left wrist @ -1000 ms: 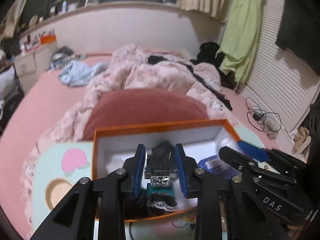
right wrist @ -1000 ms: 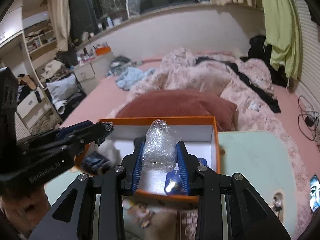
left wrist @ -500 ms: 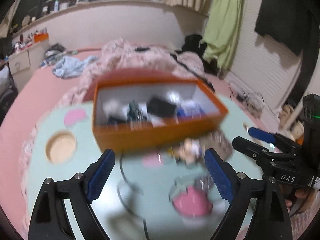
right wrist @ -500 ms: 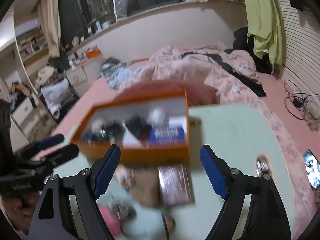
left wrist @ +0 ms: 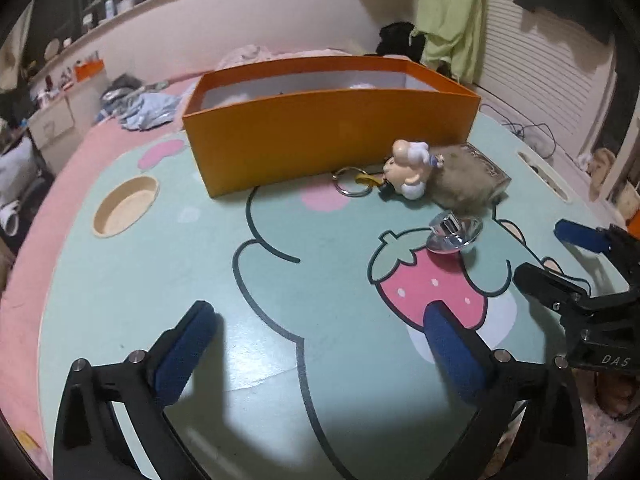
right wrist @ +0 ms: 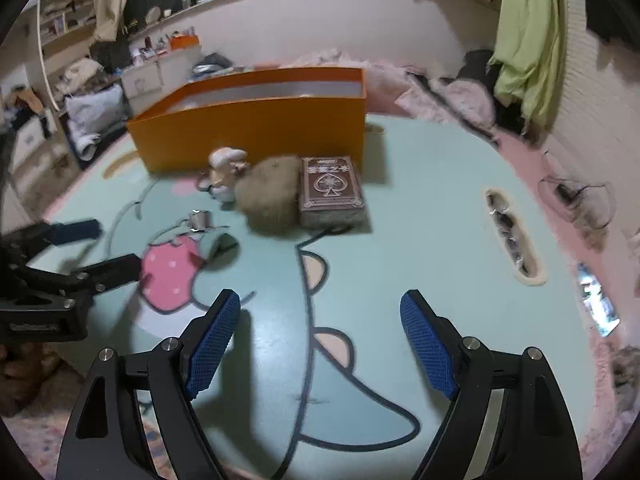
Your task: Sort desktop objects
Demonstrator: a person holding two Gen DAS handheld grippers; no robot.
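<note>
An orange box (left wrist: 328, 136) stands at the far side of the mint cartoon table (left wrist: 240, 280); it also shows in the right wrist view (right wrist: 256, 128). In front of it lie a small figure keychain (left wrist: 408, 168) (right wrist: 224, 172), a grey-brown furry thing (left wrist: 464, 178) (right wrist: 272, 196), a brown card deck (right wrist: 330, 188) and a shiny metal piece (left wrist: 454, 232) (right wrist: 200, 220). My left gripper (left wrist: 316, 352) is open and empty, low over the near table. My right gripper (right wrist: 320, 344) is open and empty; it also shows at the right edge of the left wrist view (left wrist: 576, 264).
A round cup recess (left wrist: 124, 206) sits at the table's left, a slot handle (right wrist: 514, 236) at its right. A bed with pink bedding (right wrist: 440, 92) lies behind the table. A phone (right wrist: 598, 300) lies on the pink rug to the right.
Both grippers let go of what they held inside the box, opened wide, and pulled back and down to the near side of the table.
</note>
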